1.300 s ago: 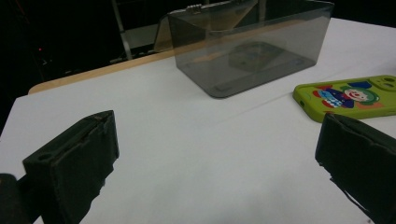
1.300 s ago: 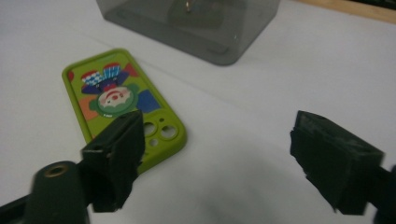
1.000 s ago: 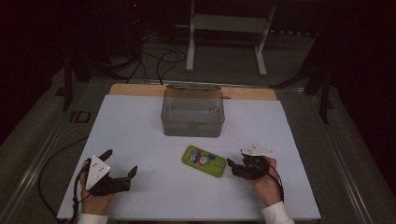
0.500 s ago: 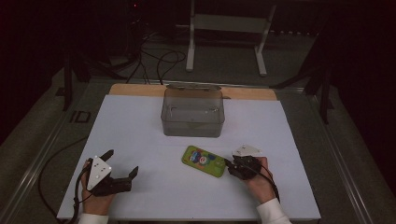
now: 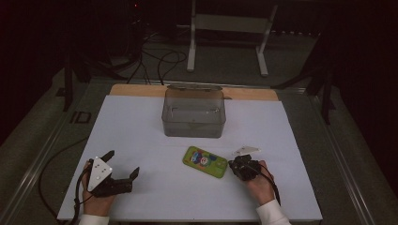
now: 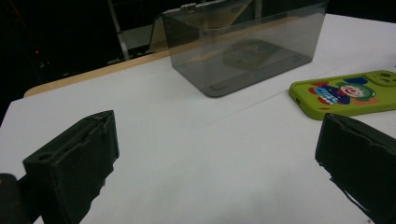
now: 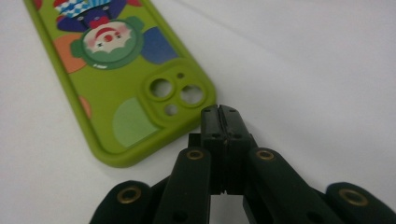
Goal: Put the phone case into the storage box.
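Paper (image 5: 141,136), white, covers the table in the high view; a green phone case (image 5: 205,162) lies flat on it, in front of a clear grey box (image 5: 193,117); the right gripper (image 5: 234,167) sits just beside the case's right end, and the left gripper (image 5: 123,169) rests well apart at the left, jaws spread wide. Left gripper view: its two black jaws stand far apart with nothing between them; the case (image 6: 348,93) lies ahead at right, the box (image 6: 243,44) beyond. Right gripper view: the right gripper (image 7: 220,116) has just been closing; its jaws now meet, empty, tips at the case's (image 7: 116,79) camera-hole corner.
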